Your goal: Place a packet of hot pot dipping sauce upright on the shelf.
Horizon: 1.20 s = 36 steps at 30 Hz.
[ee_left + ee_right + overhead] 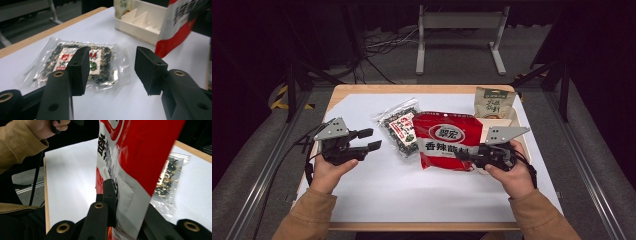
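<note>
A red snack bag (447, 140) with white lettering is lifted off the white tabletop, and my right gripper (462, 156) is shut on its right edge. In the right gripper view the jaws pinch the red bag (140, 150) at the gripper (122, 202), with the bag upright between them. A clear packet of dark snack (401, 129) lies flat left of the red bag. My left gripper (374, 139) stands open just left of that packet, with nothing held. In the left gripper view the packet (100, 62) lies beyond the open gripper (111, 67).
A white divided tray (514, 116) stands at the back right with a tan and green pouch (493, 103) upright in it. The tray (140, 30) has empty slots beside the red bag (175, 32). The table's wooden edge (422, 88) borders the white sheet.
</note>
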Motion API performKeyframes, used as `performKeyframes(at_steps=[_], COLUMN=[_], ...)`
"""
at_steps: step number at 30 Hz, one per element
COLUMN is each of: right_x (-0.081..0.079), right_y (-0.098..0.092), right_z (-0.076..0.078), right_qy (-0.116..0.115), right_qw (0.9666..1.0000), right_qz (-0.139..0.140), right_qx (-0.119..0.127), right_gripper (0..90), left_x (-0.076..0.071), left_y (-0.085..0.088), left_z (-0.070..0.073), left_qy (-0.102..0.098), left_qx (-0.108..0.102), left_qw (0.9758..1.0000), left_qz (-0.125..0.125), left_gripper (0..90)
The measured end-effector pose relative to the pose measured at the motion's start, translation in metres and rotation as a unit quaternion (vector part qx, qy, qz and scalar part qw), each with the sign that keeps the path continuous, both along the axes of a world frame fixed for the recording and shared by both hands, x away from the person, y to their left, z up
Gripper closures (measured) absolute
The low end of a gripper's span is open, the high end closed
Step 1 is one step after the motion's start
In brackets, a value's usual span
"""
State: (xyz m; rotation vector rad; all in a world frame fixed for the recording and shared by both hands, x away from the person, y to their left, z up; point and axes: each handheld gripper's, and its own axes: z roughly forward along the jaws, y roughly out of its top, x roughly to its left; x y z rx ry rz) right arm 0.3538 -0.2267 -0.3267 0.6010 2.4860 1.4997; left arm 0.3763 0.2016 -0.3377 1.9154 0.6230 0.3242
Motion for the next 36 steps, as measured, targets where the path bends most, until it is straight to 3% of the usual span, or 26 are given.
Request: performKeyframes(at_steps=[5, 8, 16, 20, 36], right_x=[0.002, 0.004, 0.012, 0.019, 0.043], right_y=[-0.004, -0.006, -0.019, -0.025, -0.057], right_z=[0.011, 0.016, 0.030, 0.038, 0.056], right_qy=[-0.007, -0.011, -0.021, -0.026, -0.043], right_qw=[1.0000, 0.9999, 0.9995, 0.9992, 0.9970], right_qz=[-0.003, -0.005, -0.022, -0.030, -0.063], right_qx=[-0.002, -0.002, 0.002, 0.002, 0.004], right_gripper=[85.4, 85.5, 85.5, 85.5, 85.6], left_x=[0.007, 0.011, 0.015, 0.017, 0.023], left_y=[0.008, 0.013, 0.019, 0.021, 0.026], left_z=[-0.011, -0.017, -0.024, -0.030, -0.041], left_qy=[-0.006, 0.002, -0.006, 0.000, 0.009], left_qx=[0.015, 0.011, 0.019, 0.016, 0.020], left_qw=[0.9995, 0.9992, 0.9976, 0.9968, 0.9958], left_qz=[0.027, 0.037, 0.066, 0.078, 0.089], left_gripper=[46.5, 45.9, 46.2, 46.2, 45.2])
